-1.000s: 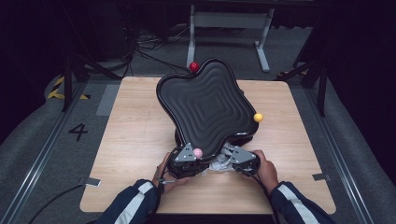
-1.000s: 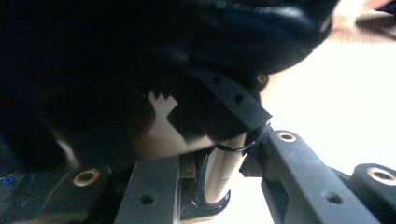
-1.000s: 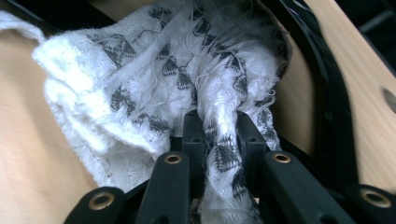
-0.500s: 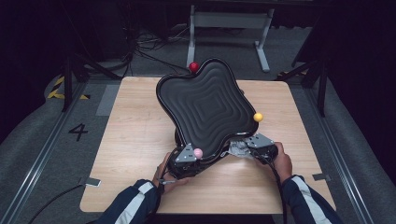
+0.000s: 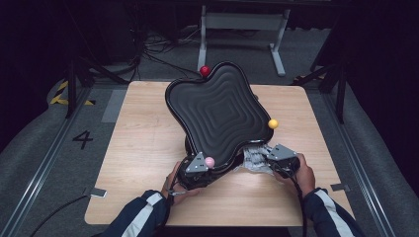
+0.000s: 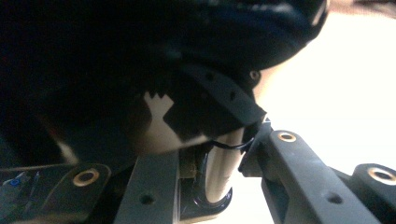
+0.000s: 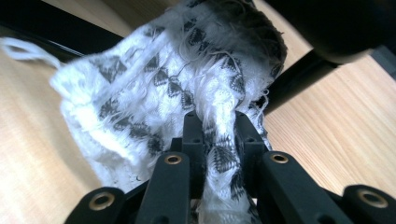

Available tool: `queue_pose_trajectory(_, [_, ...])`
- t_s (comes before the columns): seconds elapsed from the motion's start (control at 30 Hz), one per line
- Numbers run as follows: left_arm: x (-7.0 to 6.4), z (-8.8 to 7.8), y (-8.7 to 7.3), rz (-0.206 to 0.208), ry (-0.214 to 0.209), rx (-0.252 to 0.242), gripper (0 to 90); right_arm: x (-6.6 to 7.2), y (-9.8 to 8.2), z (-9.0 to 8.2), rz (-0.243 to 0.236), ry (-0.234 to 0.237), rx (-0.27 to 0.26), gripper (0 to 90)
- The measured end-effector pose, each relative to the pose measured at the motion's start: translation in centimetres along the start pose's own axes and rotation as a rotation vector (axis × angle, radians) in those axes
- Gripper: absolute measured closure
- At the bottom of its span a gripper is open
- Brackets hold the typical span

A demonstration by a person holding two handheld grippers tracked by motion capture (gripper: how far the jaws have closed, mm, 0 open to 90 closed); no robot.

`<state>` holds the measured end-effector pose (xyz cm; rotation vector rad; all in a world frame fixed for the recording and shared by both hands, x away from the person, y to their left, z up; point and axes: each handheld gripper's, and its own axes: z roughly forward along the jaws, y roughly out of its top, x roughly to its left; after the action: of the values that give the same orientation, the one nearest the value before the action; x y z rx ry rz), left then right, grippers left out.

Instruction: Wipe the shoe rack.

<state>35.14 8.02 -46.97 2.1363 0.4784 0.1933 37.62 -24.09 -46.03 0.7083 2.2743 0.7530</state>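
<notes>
Right claw [image 7: 217, 140] clamped on fuzzy white patterned cloth [image 7: 154, 88]; left claw [image 5: 196, 168] clamped on glossy wavy-edged tray [image 5: 217, 111] rim.

A wavy-edged black tray [image 5: 217, 113] with stepped ridges stands tilted on the table; a white, black-patterned lace cloth [image 7: 154, 93] bunches beside its lower right edge.

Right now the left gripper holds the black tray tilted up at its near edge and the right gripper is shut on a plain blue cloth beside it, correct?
Not quite. The cloth in the right gripper is white with a dark pattern, not plain blue, as the right gripper view shows. The left gripper does hold the black tray tilted up at its near edge.
</notes>
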Motion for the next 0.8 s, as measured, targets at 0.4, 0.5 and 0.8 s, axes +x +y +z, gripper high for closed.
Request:
queue_pose_trajectory(0.4, [0.0,-0.1,0.0,0.004,0.001,0.008,73.0,-1.3,-1.0,-3.1,0.061,-0.022,-0.069,78.7])
queue_pose_trajectory(0.5, [0.0,-0.1,-0.2,0.006,0.009,0.022,70.4,-1.2,-1.0,-4.2,0.075,-0.018,-0.089,78.7])
queue_pose_trajectory(0.8, [-0.1,-0.9,-0.1,0.002,0.056,0.024,61.0,-1.2,-1.9,-6.5,0.099,-0.002,-0.133,78.8])
